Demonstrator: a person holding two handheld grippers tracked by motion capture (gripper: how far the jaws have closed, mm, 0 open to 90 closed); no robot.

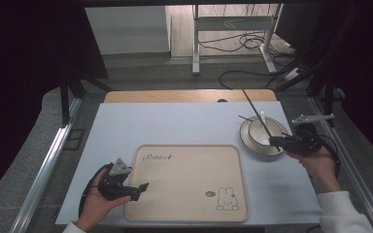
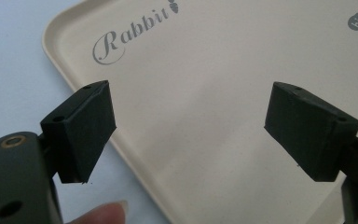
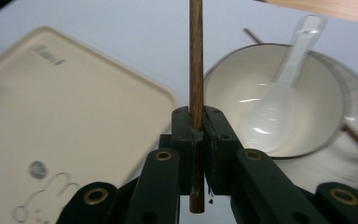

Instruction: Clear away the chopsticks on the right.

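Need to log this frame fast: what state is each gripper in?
Left gripper: open, empty, over the tray.
Right gripper: shut on a wooden chopstick.

Loads of open room on the left and middle, tight spot on the right

The beige tray (image 1: 189, 182) is bare on top, so a tool can pass anywhere over it, and the tabletop (image 1: 175, 124) behind it is open right across to the left edge. The right side is crowded: a bowl (image 1: 264, 130) sits on a plate (image 1: 252, 145) with a white spoon (image 3: 279, 102) in it, a second chopstick (image 1: 245, 118) lies across the rim, and the chopstick (image 1: 257, 112) clamped in the right tool (image 1: 278, 141) slants up over the bowl, blocking the way in from above there.
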